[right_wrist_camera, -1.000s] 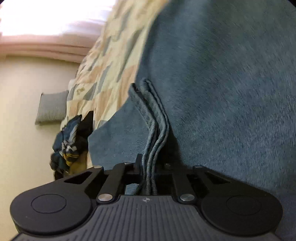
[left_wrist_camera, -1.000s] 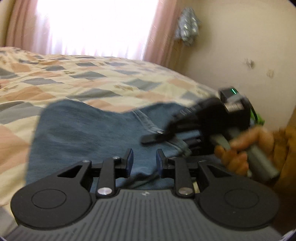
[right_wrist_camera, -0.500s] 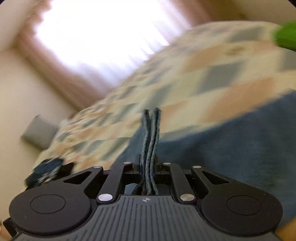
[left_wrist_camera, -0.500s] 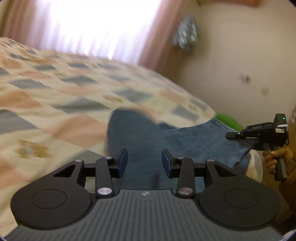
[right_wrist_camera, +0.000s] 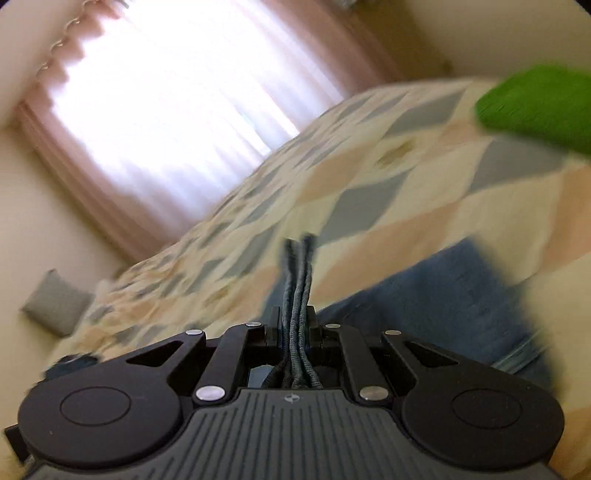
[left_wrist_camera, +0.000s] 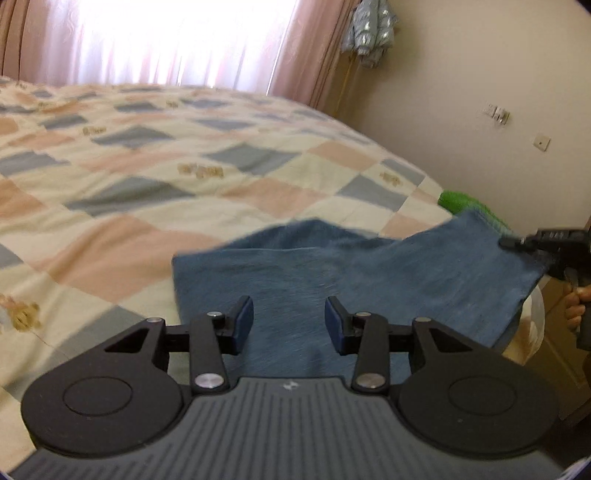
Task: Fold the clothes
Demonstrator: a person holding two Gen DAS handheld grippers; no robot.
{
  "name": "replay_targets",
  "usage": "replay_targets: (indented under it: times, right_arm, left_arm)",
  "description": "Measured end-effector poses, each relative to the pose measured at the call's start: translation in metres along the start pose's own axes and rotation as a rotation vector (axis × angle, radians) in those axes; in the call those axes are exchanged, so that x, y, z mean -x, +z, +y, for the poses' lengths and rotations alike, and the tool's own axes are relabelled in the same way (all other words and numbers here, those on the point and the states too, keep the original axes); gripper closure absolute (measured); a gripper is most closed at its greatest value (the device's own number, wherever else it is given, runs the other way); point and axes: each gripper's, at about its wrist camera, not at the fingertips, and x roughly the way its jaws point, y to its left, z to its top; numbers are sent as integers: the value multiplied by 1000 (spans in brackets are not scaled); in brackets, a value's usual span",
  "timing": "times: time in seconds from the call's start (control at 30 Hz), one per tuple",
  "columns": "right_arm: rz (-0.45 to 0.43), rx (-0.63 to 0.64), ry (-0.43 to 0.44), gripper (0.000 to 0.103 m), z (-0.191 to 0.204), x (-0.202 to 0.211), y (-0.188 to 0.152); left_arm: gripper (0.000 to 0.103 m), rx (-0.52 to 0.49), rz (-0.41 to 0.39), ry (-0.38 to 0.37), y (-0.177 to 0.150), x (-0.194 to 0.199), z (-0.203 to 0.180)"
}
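Blue jeans (left_wrist_camera: 369, 266) lie across the near part of the bed, their right end lifted off the quilt. My left gripper (left_wrist_camera: 289, 317) hovers just over the denim, open, its blue pads (left_wrist_camera: 243, 321) apart with nothing pinched. At the far right my right gripper (left_wrist_camera: 506, 243) holds the raised corner, gripped by a person's hand (left_wrist_camera: 576, 306). In the right wrist view that gripper (right_wrist_camera: 295, 325) is shut on a stacked denim edge (right_wrist_camera: 297, 280) that stands up between the jaws, with the rest of the jeans (right_wrist_camera: 424, 295) trailing below.
The patchwork quilt (left_wrist_camera: 147, 166) covers the bed up to the curtained window (left_wrist_camera: 166, 37). A green cloth (left_wrist_camera: 469, 206) lies at the bed's right edge beside the wall. A grey cushion (right_wrist_camera: 55, 302) rests on the floor. A garment (left_wrist_camera: 369, 33) hangs on the wall.
My right gripper rose and drew away to the right, carrying the denim edge with it. My left gripper's jaws spread wider and it shifted across the bed, so the jeans now stretch toward the right.
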Motion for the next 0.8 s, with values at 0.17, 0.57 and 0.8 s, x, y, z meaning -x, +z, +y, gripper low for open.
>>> replay_targets:
  times: [0.17, 0.57, 0.8]
  right_arm:
    - [50, -192, -88, 94, -71, -21, -17]
    - [-22, -192, -102, 94, -88, 0, -11]
    - [-71, -185, -117, 94, -95, 8, -7]
  left_arm:
    - [66, 12, 50, 2, -14, -22, -7]
    - [62, -19, 54, 15, -11, -34, -17]
    - [59, -49, 67, 13, -8, -41, -21]
